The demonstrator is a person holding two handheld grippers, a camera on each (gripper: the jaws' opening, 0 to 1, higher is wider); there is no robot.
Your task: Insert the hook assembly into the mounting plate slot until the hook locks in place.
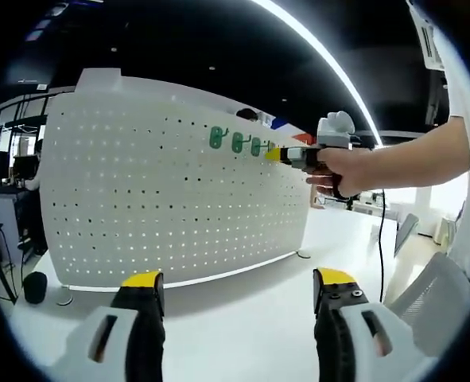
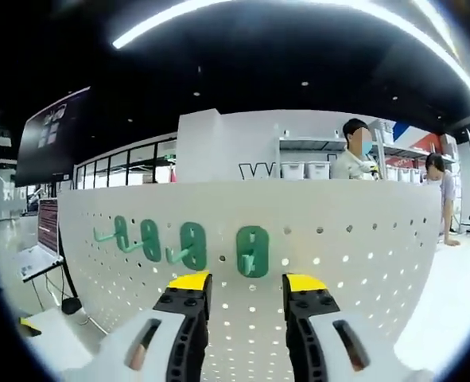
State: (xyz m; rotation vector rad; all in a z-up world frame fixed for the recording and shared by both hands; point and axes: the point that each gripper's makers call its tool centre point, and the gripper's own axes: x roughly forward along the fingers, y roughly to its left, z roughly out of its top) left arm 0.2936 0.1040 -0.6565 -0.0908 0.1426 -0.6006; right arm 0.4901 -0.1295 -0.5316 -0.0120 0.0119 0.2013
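Nearest the lens in the left gripper view, our left gripper (image 1: 238, 290) rises from the bottom edge with its yellow-tipped jaws wide apart and nothing between them; we judge that it is held back over the white desk (image 1: 250, 318) so that the whole board stays in sight while the other tool works. Beyond it stands the perforated mounting plate (image 1: 139, 183), upright on small feet, its face turned toward us so that every slot row can be reached from the front. Along its upper rows sit the green hooks (image 1: 235, 142), side by side in one line. At the right end of that line a hand (image 1: 342, 171) carries our right gripper (image 1: 278, 153) up against the plate. In the right gripper view, its jaws stand apart and empty, just below and to either side of the fourth hook (image 2: 252, 251), which sits flat against the plate. That hook appears seated and let go, though we cannot tell from here whether it has locked; a firm press on it may yet be needed. Two people (image 2: 354, 151) stand behind the plate.
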